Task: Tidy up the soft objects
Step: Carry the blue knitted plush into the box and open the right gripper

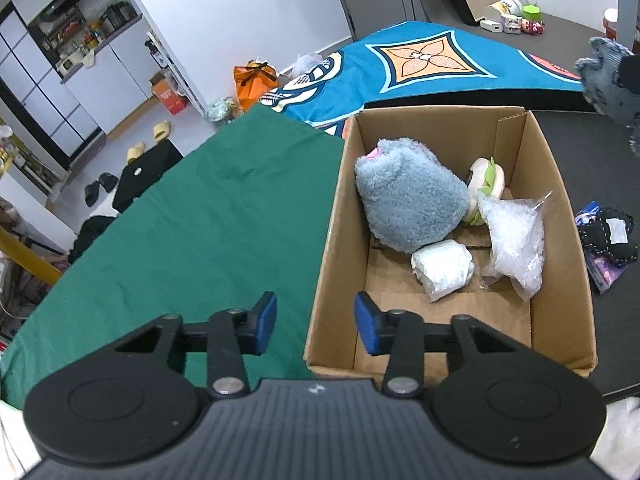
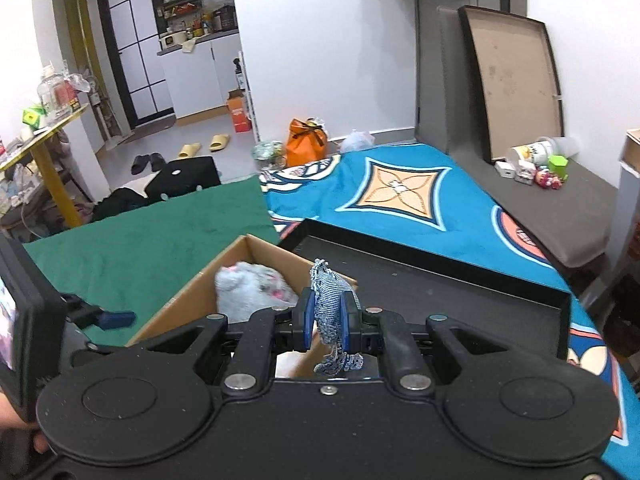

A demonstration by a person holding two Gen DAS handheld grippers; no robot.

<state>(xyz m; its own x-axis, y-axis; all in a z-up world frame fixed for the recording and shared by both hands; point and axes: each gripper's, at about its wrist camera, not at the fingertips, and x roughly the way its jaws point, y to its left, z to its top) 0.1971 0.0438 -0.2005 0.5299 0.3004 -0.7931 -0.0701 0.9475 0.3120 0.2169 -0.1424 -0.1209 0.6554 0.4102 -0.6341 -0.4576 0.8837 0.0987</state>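
Right claw [image 2: 326, 322] is clenched on a denim scrap [image 2: 329, 300], held just above and right of the box [image 2: 192, 300]. Left claw [image 1: 316, 322] is parted, nothing gripped, over the box's near-left rim; a grey plush [image 1: 408, 200] is seen ahead.

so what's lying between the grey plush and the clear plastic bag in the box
In the left wrist view, a burger-shaped plush sits between the grey plush and the clear plastic bag, toward the far wall of the cardboard box. A white wrapped bundle lies nearer, below the gap.
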